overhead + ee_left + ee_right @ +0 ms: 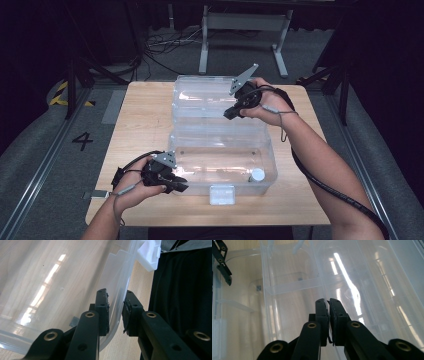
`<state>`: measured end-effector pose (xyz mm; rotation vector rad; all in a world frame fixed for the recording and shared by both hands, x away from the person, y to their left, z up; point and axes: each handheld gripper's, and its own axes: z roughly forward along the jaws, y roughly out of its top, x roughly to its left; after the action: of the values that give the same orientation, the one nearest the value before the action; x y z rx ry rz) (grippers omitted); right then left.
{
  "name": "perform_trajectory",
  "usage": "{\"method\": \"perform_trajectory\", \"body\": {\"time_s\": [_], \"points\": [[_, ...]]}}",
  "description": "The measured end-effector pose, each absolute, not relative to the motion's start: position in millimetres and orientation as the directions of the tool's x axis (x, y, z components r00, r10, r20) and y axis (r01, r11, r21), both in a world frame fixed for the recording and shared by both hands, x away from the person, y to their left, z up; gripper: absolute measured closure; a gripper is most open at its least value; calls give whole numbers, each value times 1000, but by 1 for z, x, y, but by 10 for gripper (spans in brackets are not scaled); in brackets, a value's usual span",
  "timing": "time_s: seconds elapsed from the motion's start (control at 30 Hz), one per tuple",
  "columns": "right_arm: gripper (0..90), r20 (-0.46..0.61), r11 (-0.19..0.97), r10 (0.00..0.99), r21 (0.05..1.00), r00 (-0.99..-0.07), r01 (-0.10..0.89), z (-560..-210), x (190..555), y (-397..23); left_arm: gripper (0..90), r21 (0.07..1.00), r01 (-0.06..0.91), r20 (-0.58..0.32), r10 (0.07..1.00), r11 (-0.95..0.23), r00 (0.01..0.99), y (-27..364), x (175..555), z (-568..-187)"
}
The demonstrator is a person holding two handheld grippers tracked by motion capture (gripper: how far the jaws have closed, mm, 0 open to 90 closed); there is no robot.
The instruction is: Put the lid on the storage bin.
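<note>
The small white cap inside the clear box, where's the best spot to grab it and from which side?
Grip the white cap across its round sides, coming straight down from above: it sits low in the clear box, near a corner, so the walls likely block a level approach.

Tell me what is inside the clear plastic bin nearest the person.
Inside the clear bin, a small white round cap-like object sits near the front right corner. The rest of its floor looks bare; glare and the left gripper at the front left corner hide a little.

Bare forearms; black grippers (167,176) with brass screws, grey plates, black cables.
</note>
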<state>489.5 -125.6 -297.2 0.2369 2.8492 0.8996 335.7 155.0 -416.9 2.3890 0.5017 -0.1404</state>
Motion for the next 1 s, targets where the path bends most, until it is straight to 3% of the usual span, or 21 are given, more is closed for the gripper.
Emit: {"method": "perform_trajectory", "body": {"time_s": [1.0], "points": [[889,-140,825,110,565,-984,12,-289,445,-128,768,604,395,-234,319,-692,918,155,336,-417]]}}
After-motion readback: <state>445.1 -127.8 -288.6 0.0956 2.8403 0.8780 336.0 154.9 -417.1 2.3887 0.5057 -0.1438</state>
